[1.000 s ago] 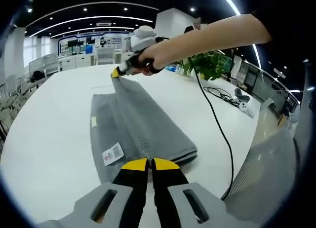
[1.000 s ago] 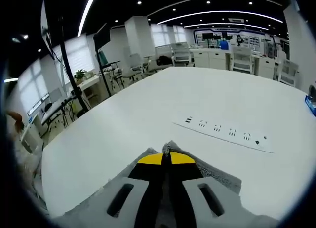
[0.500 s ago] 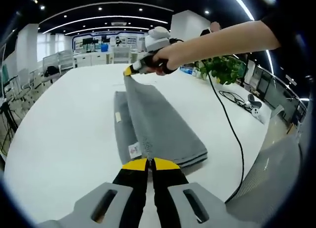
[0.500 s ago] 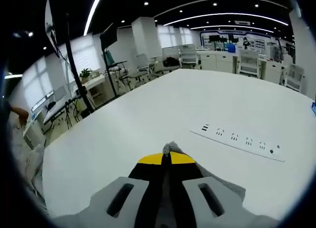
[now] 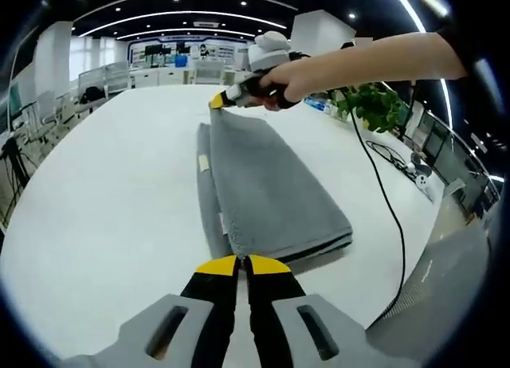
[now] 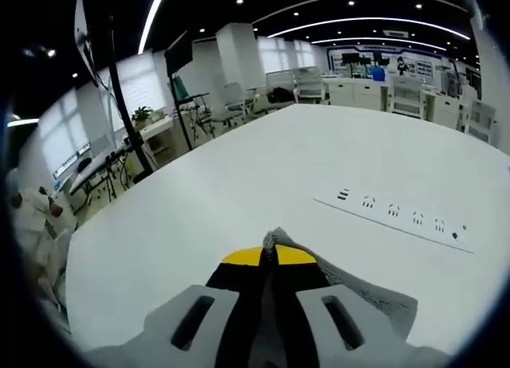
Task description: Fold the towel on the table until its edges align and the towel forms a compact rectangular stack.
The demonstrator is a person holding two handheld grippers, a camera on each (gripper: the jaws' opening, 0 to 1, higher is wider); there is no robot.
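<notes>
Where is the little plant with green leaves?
In the left gripper view, the plant sits at the table's far right edge, behind the person's arm and past the grey towel.

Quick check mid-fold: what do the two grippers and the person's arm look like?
Both grippers, left gripper and right gripper, have grey bodies and black fingers with yellow tips. A black cable trails from the right one. A dark short sleeve covers the upper arm.

light: bright, even, from ceiling strips (image 5: 179, 23) and spots | shadows: soft, faint under towel (image 5: 271, 193) | glare: mild on white table (image 6: 239, 185) | edges: strong fisheye bending | focus: sharp, far room softer
</notes>
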